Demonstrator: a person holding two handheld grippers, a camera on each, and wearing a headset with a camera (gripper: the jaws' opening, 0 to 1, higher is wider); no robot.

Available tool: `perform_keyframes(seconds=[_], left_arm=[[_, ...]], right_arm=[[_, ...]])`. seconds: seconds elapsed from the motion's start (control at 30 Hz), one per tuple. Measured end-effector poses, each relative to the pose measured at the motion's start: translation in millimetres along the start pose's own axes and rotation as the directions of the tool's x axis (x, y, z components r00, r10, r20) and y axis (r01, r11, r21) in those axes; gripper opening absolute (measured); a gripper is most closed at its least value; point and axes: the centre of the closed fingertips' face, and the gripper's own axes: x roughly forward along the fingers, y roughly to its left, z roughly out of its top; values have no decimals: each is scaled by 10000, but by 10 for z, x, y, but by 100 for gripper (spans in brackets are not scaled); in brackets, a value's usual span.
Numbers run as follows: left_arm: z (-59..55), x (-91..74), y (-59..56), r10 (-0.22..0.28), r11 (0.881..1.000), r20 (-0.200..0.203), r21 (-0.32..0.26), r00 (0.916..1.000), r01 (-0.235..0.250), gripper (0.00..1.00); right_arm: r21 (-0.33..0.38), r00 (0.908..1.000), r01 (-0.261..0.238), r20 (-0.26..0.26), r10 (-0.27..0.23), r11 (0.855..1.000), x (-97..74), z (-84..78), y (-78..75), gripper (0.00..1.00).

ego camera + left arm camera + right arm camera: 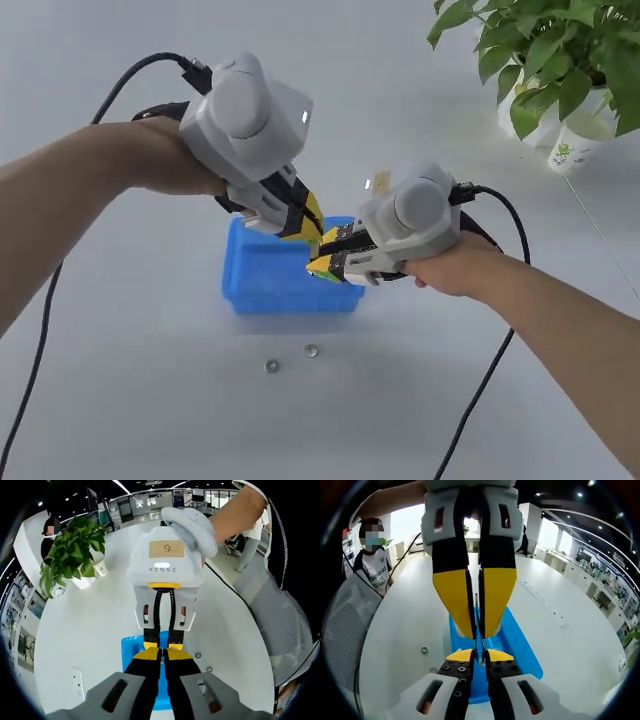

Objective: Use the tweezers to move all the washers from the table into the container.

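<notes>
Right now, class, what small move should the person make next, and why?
Probably bring the tweezers down to the nearer washer. The left gripper and right gripper meet tip to tip over the blue container, both closed on that thin strip, while a second washer also lies on the table.

tweezers: only a thin edge-on sliver. Jaws of left hand-held gripper and right hand-held gripper sit pinched on it. Tips hidden, can't tell if they carry anything. container: far right corner and much of the inside blocked by both gripper bodies in head view, contents can't be told. nearer washer, farther washer on table: too small for more than a ring shape. plant: cut by top and right edges. left cable partly behind the forearm, runs off the bottom edge. right cable, same. Both forearms cut by side edges.
</notes>
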Motion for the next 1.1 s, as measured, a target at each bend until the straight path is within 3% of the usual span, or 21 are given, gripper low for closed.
perform_keyframes(seconds=[0.33, 1.1], left_arm=[[-74, 148, 5, -48, 9999, -21, -120, 10000, 48, 6], [-123, 233, -6, -237, 9995, -30, -221, 9997, 236, 6]], right_arm=[[231, 9996, -99, -270, 105, 9997, 75, -166, -17, 11], [281, 9982, -220, -554, 236, 9994, 127, -260, -16, 12]])
